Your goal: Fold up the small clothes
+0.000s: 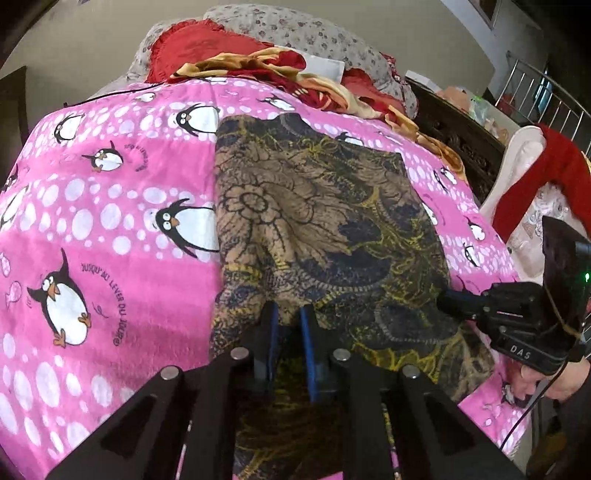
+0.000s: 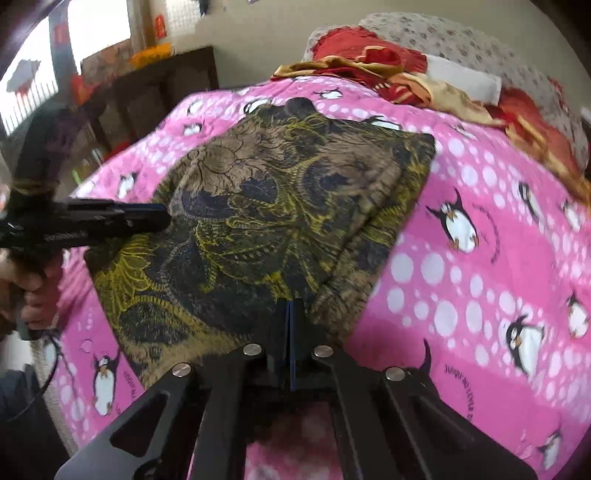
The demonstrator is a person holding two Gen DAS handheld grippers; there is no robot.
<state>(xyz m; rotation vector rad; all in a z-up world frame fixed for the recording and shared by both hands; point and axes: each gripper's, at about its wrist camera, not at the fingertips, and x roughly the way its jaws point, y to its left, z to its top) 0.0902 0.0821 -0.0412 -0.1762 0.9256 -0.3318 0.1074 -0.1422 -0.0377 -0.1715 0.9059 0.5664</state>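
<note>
A brown, black and yellow floral patterned garment (image 1: 325,236) lies spread on a pink penguin blanket (image 1: 110,221); it also shows in the right wrist view (image 2: 280,206). My left gripper (image 1: 289,314) holds the garment's near edge, with cloth bunched in the narrow gap between its blue pads. My right gripper (image 2: 290,306) is shut on the garment's near right edge, pads pressed together. The right gripper shows in the left wrist view (image 1: 454,299) at the garment's right edge. The left gripper shows in the right wrist view (image 2: 162,218) at the garment's left side.
A heap of red and gold cloth (image 1: 236,62) and a floral pillow (image 1: 303,33) lie at the far end of the bed. Dark wooden furniture (image 1: 458,136) and a red cloth (image 1: 546,184) stand to the right. A dark shelf (image 2: 147,96) stands at left.
</note>
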